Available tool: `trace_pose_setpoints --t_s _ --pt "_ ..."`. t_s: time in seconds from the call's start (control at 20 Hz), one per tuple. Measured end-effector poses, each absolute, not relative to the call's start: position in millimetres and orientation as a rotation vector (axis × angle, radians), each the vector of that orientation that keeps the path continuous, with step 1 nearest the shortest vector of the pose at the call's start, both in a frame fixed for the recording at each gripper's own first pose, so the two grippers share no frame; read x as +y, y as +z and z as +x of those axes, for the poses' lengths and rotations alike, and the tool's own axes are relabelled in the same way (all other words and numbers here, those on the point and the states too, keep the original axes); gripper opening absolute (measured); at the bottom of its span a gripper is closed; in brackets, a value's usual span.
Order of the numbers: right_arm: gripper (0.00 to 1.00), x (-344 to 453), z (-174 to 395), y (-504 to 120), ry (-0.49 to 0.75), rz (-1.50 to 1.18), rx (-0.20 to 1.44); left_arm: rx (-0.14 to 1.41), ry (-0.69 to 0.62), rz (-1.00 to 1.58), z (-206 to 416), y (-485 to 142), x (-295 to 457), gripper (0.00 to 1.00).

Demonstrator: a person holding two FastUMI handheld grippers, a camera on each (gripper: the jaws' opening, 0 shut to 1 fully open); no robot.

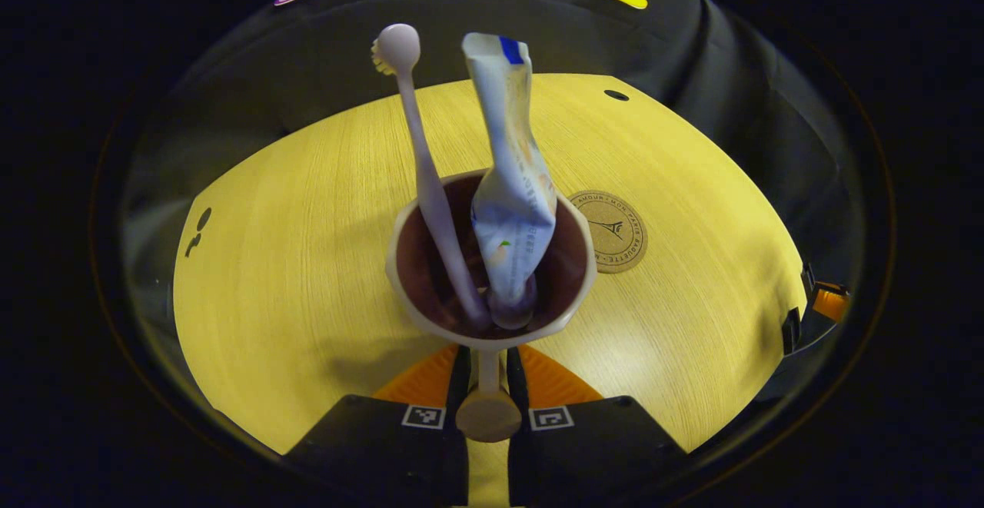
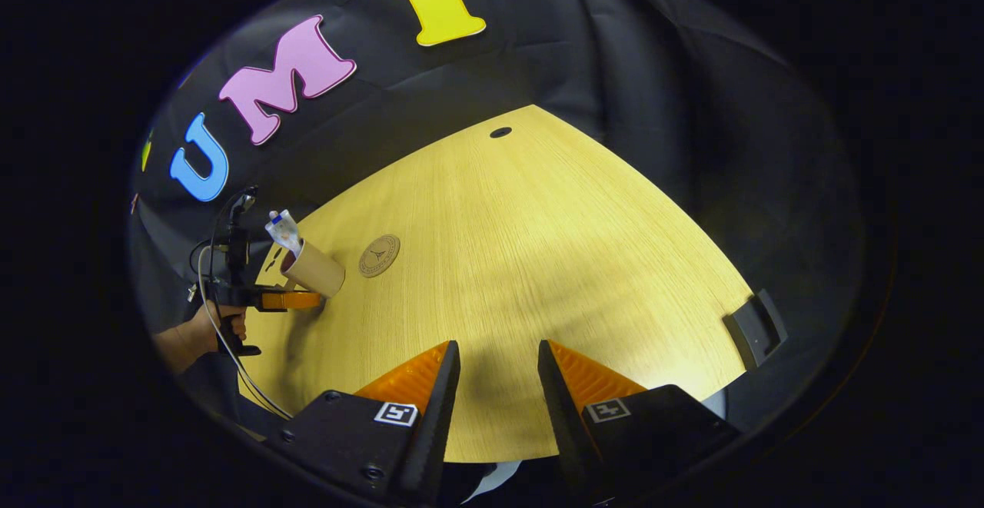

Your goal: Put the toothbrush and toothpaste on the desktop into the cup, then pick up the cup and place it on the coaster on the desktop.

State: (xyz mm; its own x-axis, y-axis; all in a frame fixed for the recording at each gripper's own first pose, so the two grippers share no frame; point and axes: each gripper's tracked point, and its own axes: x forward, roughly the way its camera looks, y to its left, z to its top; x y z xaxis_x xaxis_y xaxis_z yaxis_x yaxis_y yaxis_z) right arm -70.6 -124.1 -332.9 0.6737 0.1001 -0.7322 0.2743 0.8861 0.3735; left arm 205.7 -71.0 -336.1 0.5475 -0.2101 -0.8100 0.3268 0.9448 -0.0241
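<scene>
One cup (image 1: 492,262), cream outside with a dark inner wall, is held up in front of the left gripper (image 1: 488,385). The gripper's two fingers are closed on the cup's handle (image 1: 487,408), one to each side of it. In the right gripper view the same cup (image 2: 314,268) appears raised off the desk and tilted, mouth toward the booth wall, with the left gripper (image 2: 296,300) at its base and a person's hand (image 2: 206,330) on the grip below.

Contents of the cup, counted: one toothbrush (image 1: 427,177) and one toothpaste tube (image 1: 511,185). The toothbrush stands handle-down, head uppermost, leaning on the left part of the rim. The tube stands cap-down, its flat crimped end uppermost, just beside the toothbrush on the right. Both rise well above the rim. In the right gripper view the tube's top end (image 2: 283,231) protrudes from the cup mouth.

One round coaster (image 1: 611,231) lies flat on the wooden desk (image 1: 292,262), bare, to the right of the cup and partly hidden behind its rim in the left gripper view. In the right gripper view the coaster (image 2: 379,254) sits near the cup, apart from it.

The right gripper (image 2: 498,385) is over the near desk edge, well apart from the cup, fingers spread with nothing between them.

The desk has one small dark hole (image 2: 500,132) near its far edge.
</scene>
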Motion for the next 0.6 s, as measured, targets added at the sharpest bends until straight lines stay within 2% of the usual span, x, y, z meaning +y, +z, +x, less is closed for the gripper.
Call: trace_pose_setpoints --t_s 0.25,0.3,0.35,0.4,0.6 --pt "0.64 -128 -72 -334 -0.097 0.489 0.830 0.880 -0.355 0.138 203 -315 -96 0.25" --pt "0.64 -130 -73 -333 -0.099 0.491 0.829 0.869 -0.366 0.133 206 -308 -103 0.29" --pt "0.64 -132 -72 -334 -0.099 0.493 0.827 0.861 -0.373 0.132 208 -301 -110 0.24" --pt "0.64 -133 -71 -334 -0.099 0.496 0.823 0.856 -0.378 0.133 213 -297 -117 0.24" --pt "0.64 -146 -74 -330 -0.112 0.507 0.808 0.842 -0.402 0.144 227 -284 -145 0.29"
